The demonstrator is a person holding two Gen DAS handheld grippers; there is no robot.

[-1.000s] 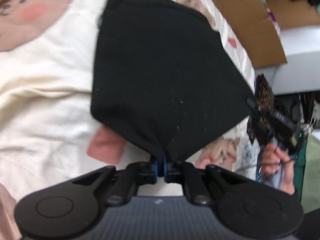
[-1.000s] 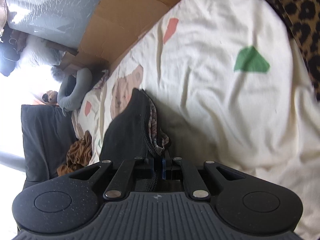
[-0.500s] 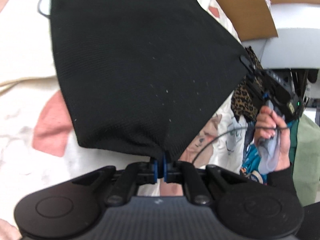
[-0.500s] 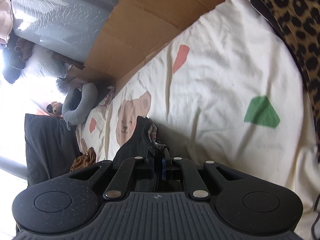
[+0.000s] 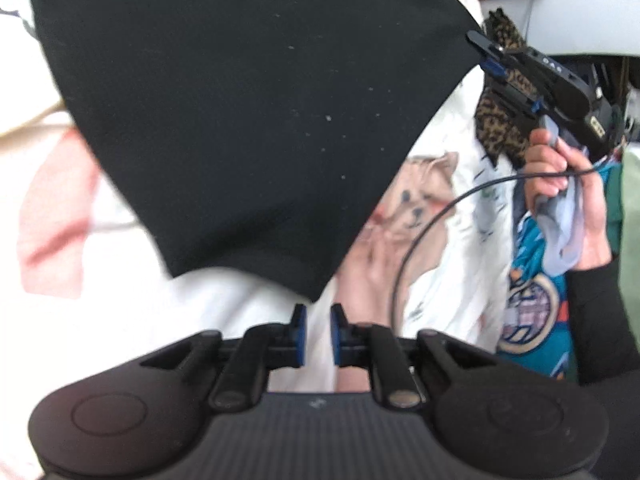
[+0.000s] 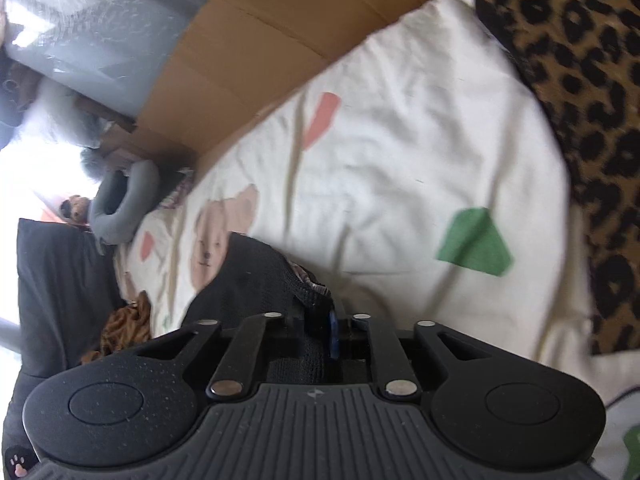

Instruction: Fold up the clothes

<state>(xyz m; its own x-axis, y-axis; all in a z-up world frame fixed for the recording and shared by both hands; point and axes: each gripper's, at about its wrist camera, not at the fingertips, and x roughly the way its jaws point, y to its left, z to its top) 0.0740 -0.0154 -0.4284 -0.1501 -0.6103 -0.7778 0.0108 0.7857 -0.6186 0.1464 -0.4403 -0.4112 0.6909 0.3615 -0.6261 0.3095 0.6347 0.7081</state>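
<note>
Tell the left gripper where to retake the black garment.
Grip the pointed lower corner of the black garment, straight ahead of the open left gripper. That tip hangs free just past the fingers; the right gripper pins the far corner.

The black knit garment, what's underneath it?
Under the black knit garment lies the cream bear-print bedsheet, visible around its edges. Whatever is directly beneath the cloth is covered.
</note>
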